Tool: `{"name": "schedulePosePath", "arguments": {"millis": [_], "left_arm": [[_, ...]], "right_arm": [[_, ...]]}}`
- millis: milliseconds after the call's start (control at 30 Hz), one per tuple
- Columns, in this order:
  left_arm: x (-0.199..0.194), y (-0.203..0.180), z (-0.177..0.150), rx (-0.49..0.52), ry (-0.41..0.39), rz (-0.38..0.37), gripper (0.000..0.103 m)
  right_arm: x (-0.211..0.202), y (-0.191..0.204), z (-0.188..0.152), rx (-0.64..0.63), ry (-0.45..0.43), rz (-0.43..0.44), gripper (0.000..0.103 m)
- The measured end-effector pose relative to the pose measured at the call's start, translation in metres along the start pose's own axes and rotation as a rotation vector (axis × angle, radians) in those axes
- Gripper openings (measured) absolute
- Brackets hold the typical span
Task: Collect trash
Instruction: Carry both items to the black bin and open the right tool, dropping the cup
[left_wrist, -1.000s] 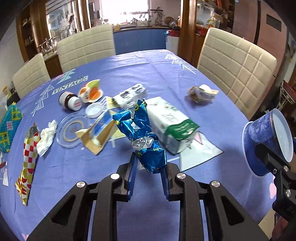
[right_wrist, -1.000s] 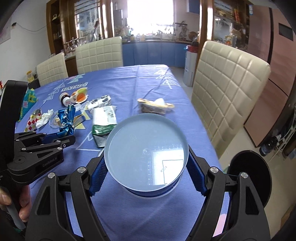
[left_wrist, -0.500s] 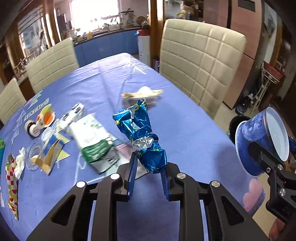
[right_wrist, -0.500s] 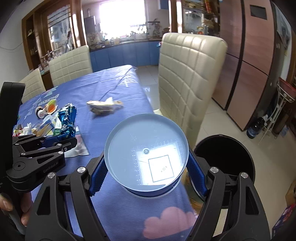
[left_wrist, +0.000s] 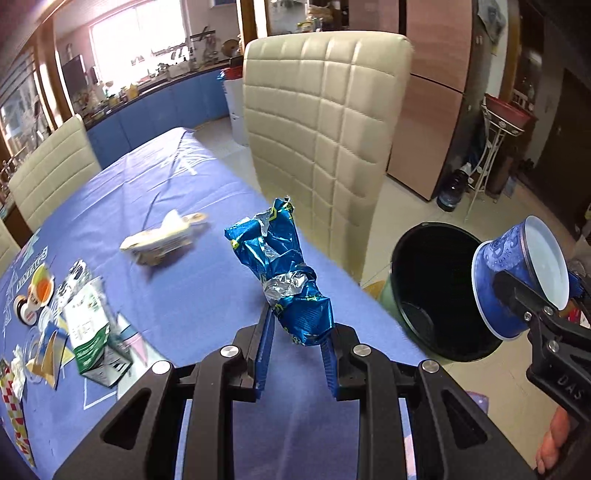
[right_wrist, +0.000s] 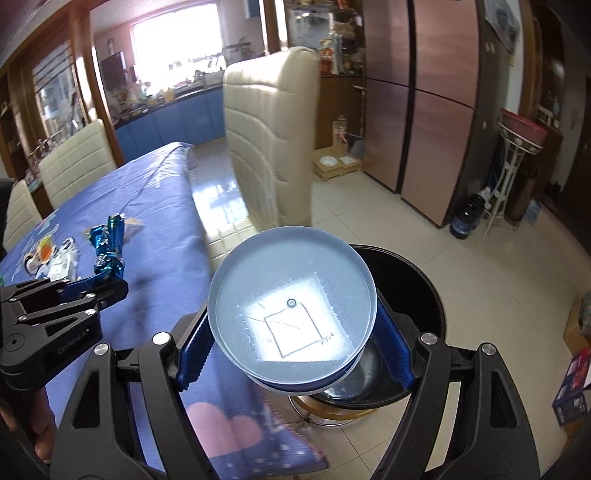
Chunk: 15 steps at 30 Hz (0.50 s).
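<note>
Carry in progress: both hands have swung away from the cluttered blue-clothed table (left_wrist: 192, 280) toward the round black plastic bin (left_wrist: 436, 295) on the floor at right, so dumping looks imminent. Left gripper (left_wrist: 295, 332) is clenched on a crumpled blue foil wrapper (left_wrist: 284, 273); right gripper (right_wrist: 291, 343) clasps a blue paper cup (right_wrist: 291, 310). Right view alone shows the cup poised over the bin's mouth; left view alone shows the carton (left_wrist: 92, 328) and scraps left behind.

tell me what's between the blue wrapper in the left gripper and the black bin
In the left wrist view, only bare blue tablecloth and its edge separate the blue wrapper from the black bin.
</note>
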<state>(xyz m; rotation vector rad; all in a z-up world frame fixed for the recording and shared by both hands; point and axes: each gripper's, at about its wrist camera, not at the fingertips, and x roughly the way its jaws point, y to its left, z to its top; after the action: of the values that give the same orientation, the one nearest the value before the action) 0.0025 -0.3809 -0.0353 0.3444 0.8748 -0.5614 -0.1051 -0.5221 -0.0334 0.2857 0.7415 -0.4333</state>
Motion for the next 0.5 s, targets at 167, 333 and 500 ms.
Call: {"name": "schedulePosePath", "arguments": {"millis": [167,333,500], "left_arm": [[0.005,-0.024,0.010,0.032,0.000,-0.022,0.024],[0.008,-0.042,0.020,0.061,-0.002,-0.036,0.024],[0.011,-0.066,0.028,0.100,-0.006,-0.073,0.024]], "right_arm": [[0.007,-0.026,0.004,0.055,-0.015,-0.029,0.095],[0.006,-0.047,0.008,0.097,-0.049,-0.098,0.098],[0.006,-0.068,0.008,0.131,-0.059,-0.179,0.098]]}}
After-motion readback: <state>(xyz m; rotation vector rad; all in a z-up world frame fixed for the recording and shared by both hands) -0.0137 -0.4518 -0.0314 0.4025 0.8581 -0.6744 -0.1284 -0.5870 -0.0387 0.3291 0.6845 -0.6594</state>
